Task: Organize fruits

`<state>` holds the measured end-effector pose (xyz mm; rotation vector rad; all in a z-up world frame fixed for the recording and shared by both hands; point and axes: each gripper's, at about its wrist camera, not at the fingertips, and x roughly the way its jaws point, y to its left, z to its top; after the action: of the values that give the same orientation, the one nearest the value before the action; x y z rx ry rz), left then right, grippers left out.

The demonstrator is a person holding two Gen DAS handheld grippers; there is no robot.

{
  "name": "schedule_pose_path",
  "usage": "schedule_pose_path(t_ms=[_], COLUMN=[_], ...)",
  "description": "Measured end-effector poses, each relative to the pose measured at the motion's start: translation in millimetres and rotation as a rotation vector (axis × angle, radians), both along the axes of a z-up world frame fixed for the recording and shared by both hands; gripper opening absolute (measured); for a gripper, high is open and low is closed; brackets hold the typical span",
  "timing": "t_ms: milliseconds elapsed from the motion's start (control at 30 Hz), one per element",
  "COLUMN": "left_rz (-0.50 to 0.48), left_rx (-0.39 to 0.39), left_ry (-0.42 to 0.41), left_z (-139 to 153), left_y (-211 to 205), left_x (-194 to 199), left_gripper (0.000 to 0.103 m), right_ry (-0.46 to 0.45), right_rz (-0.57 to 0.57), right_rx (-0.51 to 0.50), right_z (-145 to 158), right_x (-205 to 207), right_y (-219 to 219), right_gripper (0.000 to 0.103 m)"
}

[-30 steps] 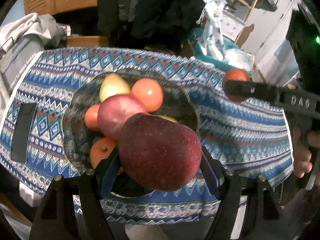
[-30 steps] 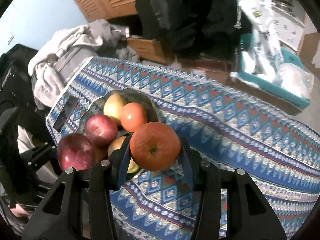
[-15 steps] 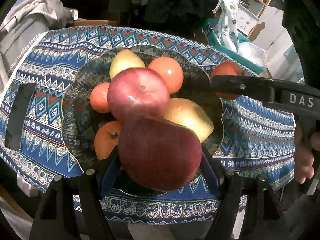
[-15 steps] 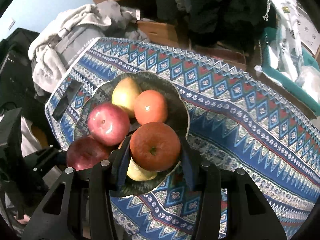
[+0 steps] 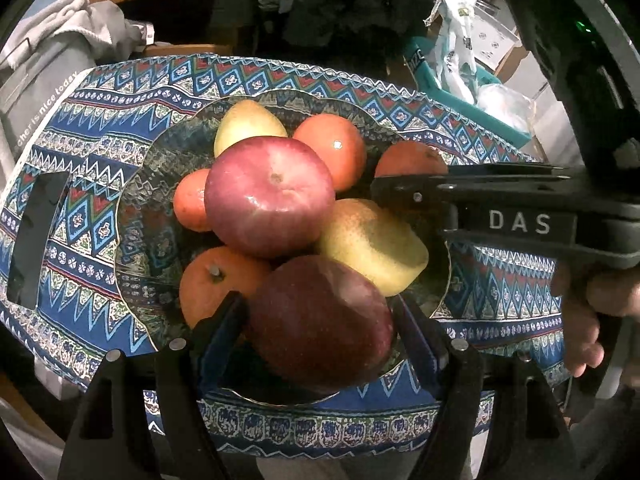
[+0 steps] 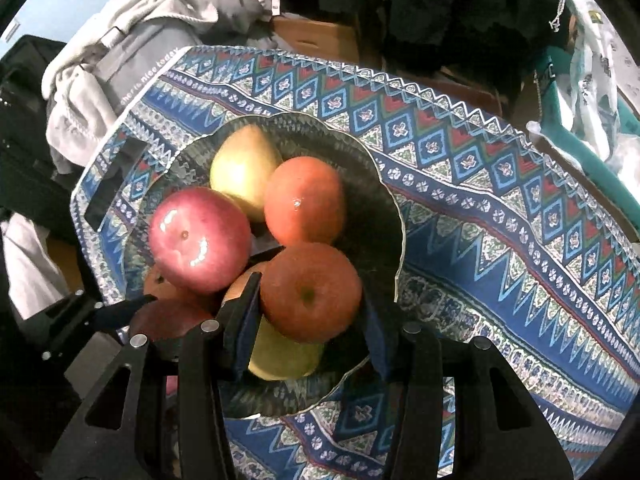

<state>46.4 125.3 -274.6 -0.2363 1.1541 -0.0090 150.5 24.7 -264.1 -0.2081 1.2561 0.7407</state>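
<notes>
A dark scalloped plate (image 5: 136,216) (image 6: 384,208) on the patterned cloth holds a pile of fruit: a big red apple (image 5: 270,196) (image 6: 200,240), two yellow pears (image 5: 372,244) (image 6: 244,168) and several oranges (image 5: 332,148) (image 6: 304,200). My left gripper (image 5: 320,320) is shut on a dark red apple (image 5: 320,324) over the plate's near rim. My right gripper (image 6: 308,312) is shut on an orange (image 6: 310,290) low over the plate's right side, above the pear. In the left wrist view the right gripper's finger (image 5: 460,188) reaches in from the right, the orange (image 5: 408,160) behind it.
A blue, red and white patterned cloth (image 5: 500,288) (image 6: 500,220) covers the small table, with a black slot (image 5: 36,236) at its left end. Grey clothes (image 6: 132,40) lie beyond the left edge, a teal bin with plastic bags (image 5: 460,60) at the back right. A hand (image 5: 588,320) holds the right gripper.
Both grippers have come down over the plate with their fruit. The right gripper with the orange has moved left from over the bare cloth to above the plate's right side.
</notes>
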Motion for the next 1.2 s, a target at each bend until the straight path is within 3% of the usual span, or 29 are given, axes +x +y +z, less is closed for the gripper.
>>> schedule_pose_path(t_ms=[567,867,900,967,1200], left_rz=[0.029,0.065,0.068,0.073,0.049], left_rx=[-0.044,-0.062,-0.061,-0.051,-0.002], left_ry=[0.014,-0.019,-0.026,-0.046,-0.089], left_z=[7.4,33.0,36.5,46.6,76.9], left_y=[6.0,13.4,14.6,15.2,7.8], left_x=[-3.6,-2.9,-3.0,-3.4,-9.0], left_gripper=[0.077,0.077,0.077,0.077,0.079], right_ry=[-0.021,-0.099,-0.109,-0.13,-0.177], right_rz=[-0.006,0.004,0.0,-0.019,-0.084], right_rx=[-0.034,-0.019,-0.017,-0.011,0.04], right_z=[1.1,36.1,41.2,52.5,92.6], right_x=[-0.8,-14.0,-14.9,-16.4,-18.7], right_y=[-1.7,-8.4,-9.9,-13.9,-32.4], right_gripper=[0.053,0.057,0.061,0.066,0.066])
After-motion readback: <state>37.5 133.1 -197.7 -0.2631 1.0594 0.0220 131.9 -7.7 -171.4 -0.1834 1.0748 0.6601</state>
